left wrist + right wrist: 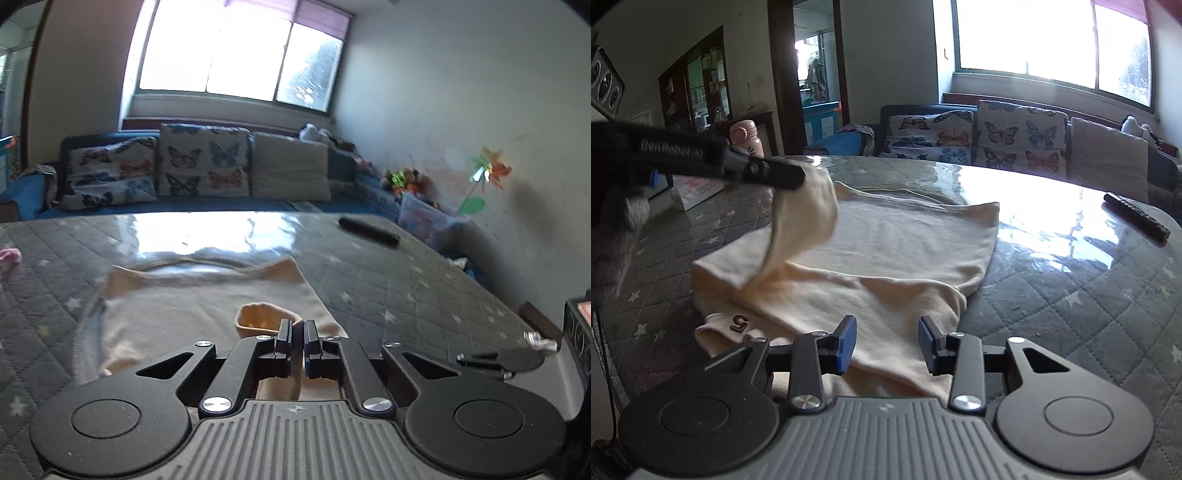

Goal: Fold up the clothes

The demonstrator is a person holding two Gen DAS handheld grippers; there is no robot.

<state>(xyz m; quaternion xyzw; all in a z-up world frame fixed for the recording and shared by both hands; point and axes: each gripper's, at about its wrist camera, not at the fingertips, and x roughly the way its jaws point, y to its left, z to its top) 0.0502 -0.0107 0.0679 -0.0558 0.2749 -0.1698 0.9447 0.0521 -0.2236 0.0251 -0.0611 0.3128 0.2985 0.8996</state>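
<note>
Garment (886, 258): cream, partly folded, flat on quilted tabletop (1071, 295); "5" at hem.
Left tongs (298, 334): clamped on lifted sleeve.
Right tongs (887, 343): parted, gripping nothing, over hem.

Window (236, 51) backlight glares off the table (1052, 206); edges warp.

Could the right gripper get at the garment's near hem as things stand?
Probably yes: the right gripper is open with the cream garment just beyond its fingertips, nothing between; the left gripper lifts the sleeve off to one side.
</note>
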